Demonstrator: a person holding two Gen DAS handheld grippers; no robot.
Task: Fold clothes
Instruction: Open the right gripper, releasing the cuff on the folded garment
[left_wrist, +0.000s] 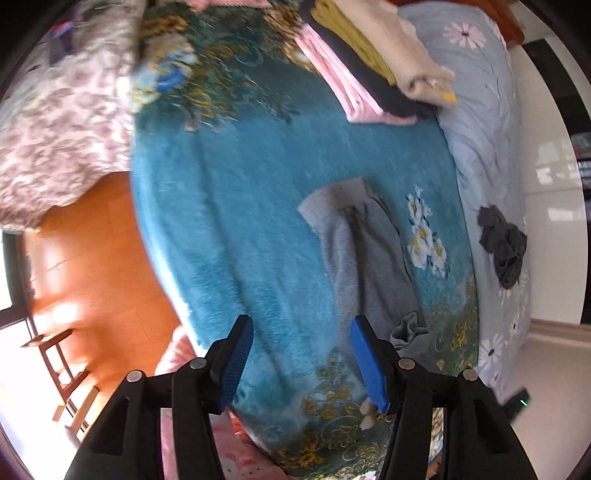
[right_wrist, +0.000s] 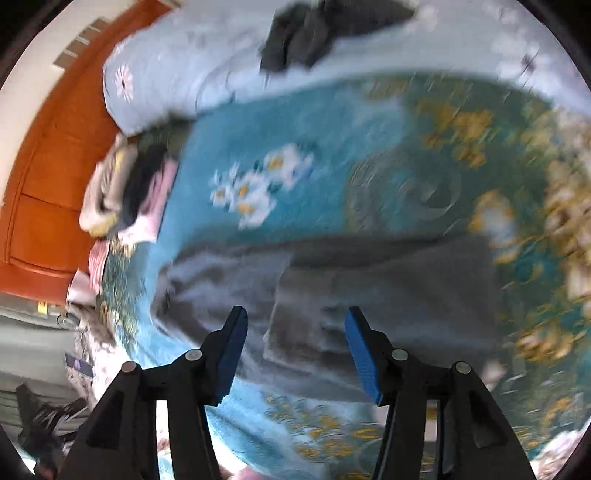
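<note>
Both the left gripper (left_wrist: 301, 363) and the right gripper (right_wrist: 295, 356) hover with jaws spread wide and hold nothing. The grey garment (right_wrist: 369, 295) lies flat on the teal blanket (left_wrist: 229, 221), probably laid out for folding; it is just ahead of the right jaws and right of the left ones. Farther away sits a stack of folded clothes (left_wrist: 373, 62).

The left gripper (left_wrist: 301, 360) has its fingers wide apart, holding nothing. The right gripper (right_wrist: 295, 354) does too.
</note>
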